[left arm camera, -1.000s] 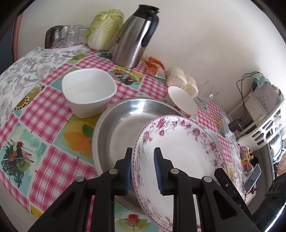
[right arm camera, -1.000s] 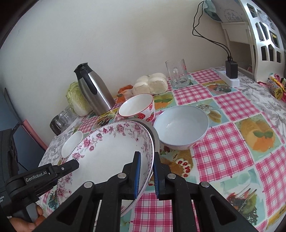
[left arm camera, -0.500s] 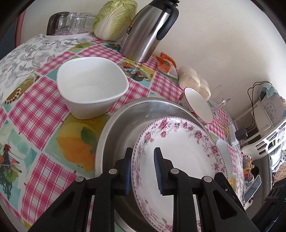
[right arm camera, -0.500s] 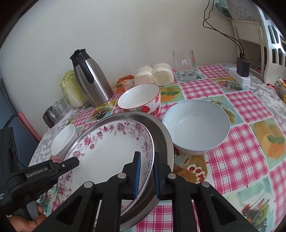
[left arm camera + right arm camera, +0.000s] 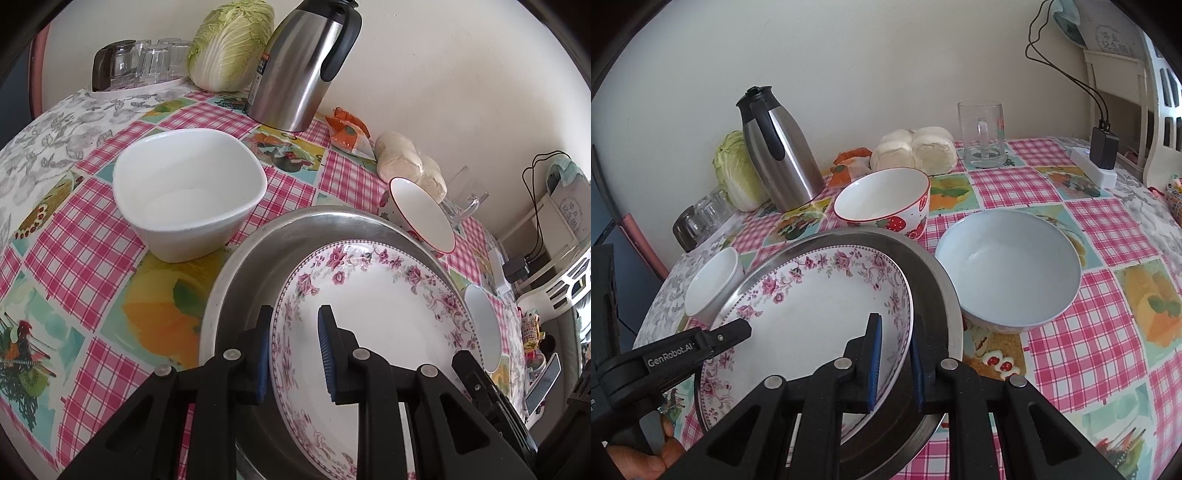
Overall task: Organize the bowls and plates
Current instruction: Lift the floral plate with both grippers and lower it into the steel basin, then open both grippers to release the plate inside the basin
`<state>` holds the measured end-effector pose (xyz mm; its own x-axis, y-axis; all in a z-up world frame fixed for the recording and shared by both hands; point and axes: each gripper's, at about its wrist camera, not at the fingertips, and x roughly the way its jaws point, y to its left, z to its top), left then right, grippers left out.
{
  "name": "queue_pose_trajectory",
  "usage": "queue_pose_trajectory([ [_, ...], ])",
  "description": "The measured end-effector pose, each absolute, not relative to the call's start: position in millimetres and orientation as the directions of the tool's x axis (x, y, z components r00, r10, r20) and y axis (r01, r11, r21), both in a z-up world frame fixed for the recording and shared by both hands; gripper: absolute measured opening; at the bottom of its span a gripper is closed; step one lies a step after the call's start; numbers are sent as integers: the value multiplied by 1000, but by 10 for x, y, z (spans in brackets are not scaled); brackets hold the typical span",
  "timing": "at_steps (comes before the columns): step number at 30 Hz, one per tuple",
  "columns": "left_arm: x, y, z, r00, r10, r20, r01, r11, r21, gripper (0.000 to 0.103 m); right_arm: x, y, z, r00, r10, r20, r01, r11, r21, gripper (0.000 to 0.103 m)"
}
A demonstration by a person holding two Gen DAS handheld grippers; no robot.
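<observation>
A floral-rimmed deep plate (image 5: 388,314) (image 5: 812,314) lies tilted inside a wide steel basin (image 5: 258,266) (image 5: 934,280). My left gripper (image 5: 293,350) is shut on the plate's near-left rim. On the opposite rim sits my right gripper (image 5: 895,354), its jaws opening, with the rim still between the pads. A white square bowl (image 5: 188,195) stands left of the basin. A strawberry-print bowl (image 5: 882,199) is behind the basin, and a pale blue bowl (image 5: 1008,266) is to its right.
A steel thermos jug (image 5: 303,62), a cabbage (image 5: 229,44) and a tray of glasses (image 5: 140,62) line the wall side. White buns (image 5: 916,147), a glass mug (image 5: 982,133) and a power strip (image 5: 1097,166) stand farther right. A hand (image 5: 646,461) holds the left gripper.
Both grippers carried the floral plate down and forward until it settled into the steel basin. The right jaws now stand slightly wider apart.
</observation>
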<state>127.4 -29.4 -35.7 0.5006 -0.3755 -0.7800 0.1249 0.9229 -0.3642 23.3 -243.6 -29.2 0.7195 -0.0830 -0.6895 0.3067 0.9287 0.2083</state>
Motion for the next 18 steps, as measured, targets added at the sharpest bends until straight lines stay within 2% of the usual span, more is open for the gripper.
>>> queue_pose_trajectory([
  [11, 1283, -330, -366, 512, -347, -786, 135, 936, -325, 24, 257, -2412, -315, 712, -89, -696, 302, 934, 189, 19],
  [15, 1289, -343, -362, 509, -334, -794, 138, 941, -307, 29, 273, -2371, -310, 713, -80, -697, 287, 940, 185, 29],
  [18, 1281, -357, -356, 511, -321, -797, 140, 946, -291, 30, 273, -2363, -307, 709, -79, -701, 290, 939, 187, 31],
])
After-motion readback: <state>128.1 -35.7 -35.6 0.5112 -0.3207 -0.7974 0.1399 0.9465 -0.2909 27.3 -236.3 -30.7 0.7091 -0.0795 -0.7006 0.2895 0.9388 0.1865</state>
